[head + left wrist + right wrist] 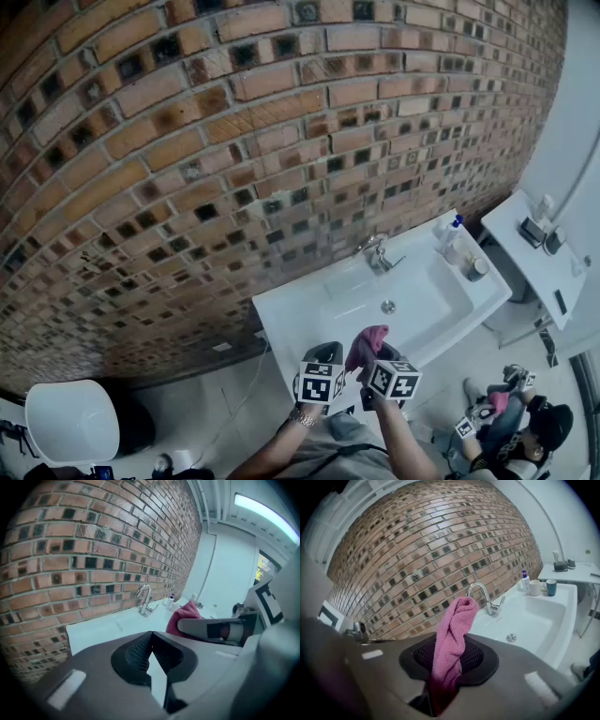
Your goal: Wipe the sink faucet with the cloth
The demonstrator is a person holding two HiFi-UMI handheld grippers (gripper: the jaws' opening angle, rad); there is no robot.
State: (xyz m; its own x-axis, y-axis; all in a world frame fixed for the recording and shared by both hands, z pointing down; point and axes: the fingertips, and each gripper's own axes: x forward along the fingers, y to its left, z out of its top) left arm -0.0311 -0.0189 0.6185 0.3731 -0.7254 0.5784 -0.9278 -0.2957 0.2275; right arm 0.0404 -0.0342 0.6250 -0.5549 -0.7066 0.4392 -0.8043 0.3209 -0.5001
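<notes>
**Fingers.** The right gripper [449, 667] has its fingers [477, 657] closed on the pink cloth [454, 620]. The cloth is pinched low down, and a twisted free length stands up past the fingertips. The left gripper [151, 641] has its fingers [135, 654] meeting at the tips with nothing between them. Both grippers are close side by side over the near edge of the sink [300, 314].

**Target.** The faucet [482, 591] is chrome with an arched spout and a lever [499, 604] on its right. It sits at the far rim of the sink, against the brick wall [234, 141]. It is ahead of the right fingers and well apart from them, across the basin, and the cloth does not touch it. Judgement: this is the approach, and wiping has not begun.

**Doing the step well.**
- Carry the right fingers forward until the free end of the cloth meets the spout, not the fingertips, since bare tips on chrome would clean nothing.
- The cloth is roped up, so its contact patch is probably narrow.
- Lay the cloth over the arch and draw it along, then work round the base and the lever.
- Use light pressure, because a push on the lever would likely start the water.

**Around and in the way.**
- The drain [388, 307] lies below the path.
- A soap bottle [525, 580], a white cup [534, 588] and a blue mug [550, 587] stand on the rim to the right of the faucet. They are near enough to be knocked by a wide rightward sweep.
- Beyond them is a side desk [576, 571] with small items.
- The left gripper is just beside the right and should be held back.
- A second person [525, 427] sits low, right of and behind the fingers, and is no obstacle.
</notes>
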